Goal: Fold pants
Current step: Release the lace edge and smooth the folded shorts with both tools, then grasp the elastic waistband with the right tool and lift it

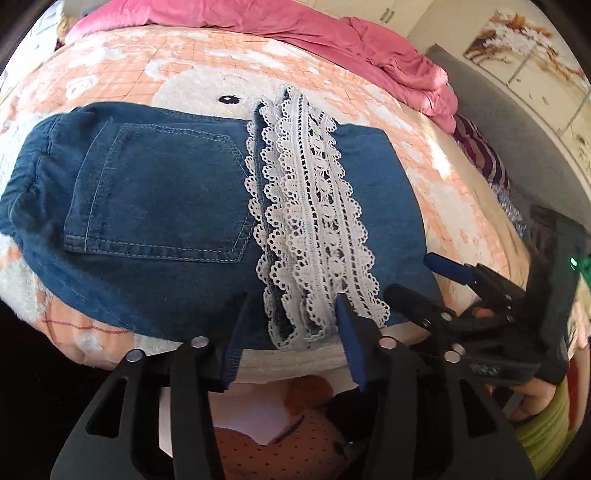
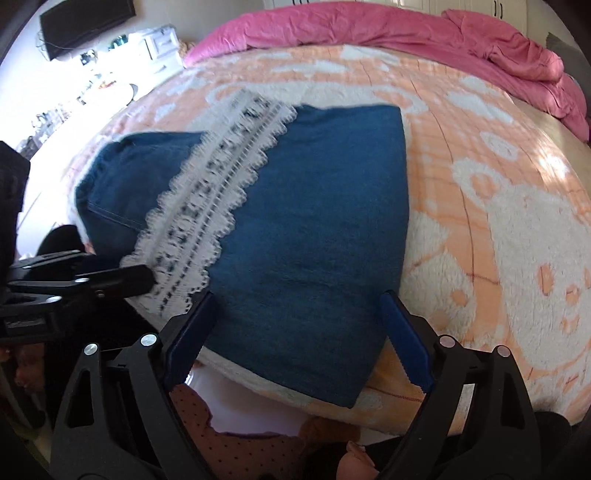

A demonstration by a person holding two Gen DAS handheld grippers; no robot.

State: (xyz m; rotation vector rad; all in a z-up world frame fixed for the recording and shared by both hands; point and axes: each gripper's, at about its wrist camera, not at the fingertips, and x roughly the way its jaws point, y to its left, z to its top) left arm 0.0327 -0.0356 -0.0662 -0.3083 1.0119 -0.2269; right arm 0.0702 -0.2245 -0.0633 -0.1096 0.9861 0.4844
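Hovering at the near edge of the pants [image 1: 155,206], the left hand-held gripper [image 1: 291,325] stands part open, with the lace trim [image 1: 317,206] of the leg hems lying between its blue pads; the pads do not appear to press on the lace, so nothing seems to be held. The right hand-held gripper [image 2: 299,336] stands wide open just beside it, to the right of the lace, its fingers straddling the near edge of the plain denim fold without closing on it.

Measured from the lace band, the pants lie folded on the bed's peach fleece blanket [image 1: 122,62]: the back pocket [image 1: 159,192] and waist run to the band's left, a flat denim panel runs to its right, and the band itself crosses the stack from near edge to far edge. A pink quilt [image 2: 388,33] is bunched well beyond the far end of the band.

Judging by this lay, the legs are already doubled over the seat and the fold is at the release-and-tidy stage. A further fold would call for both grippers to close on the near edge either side of the lace, gathering every layer. The loose lace could slip or bunch.
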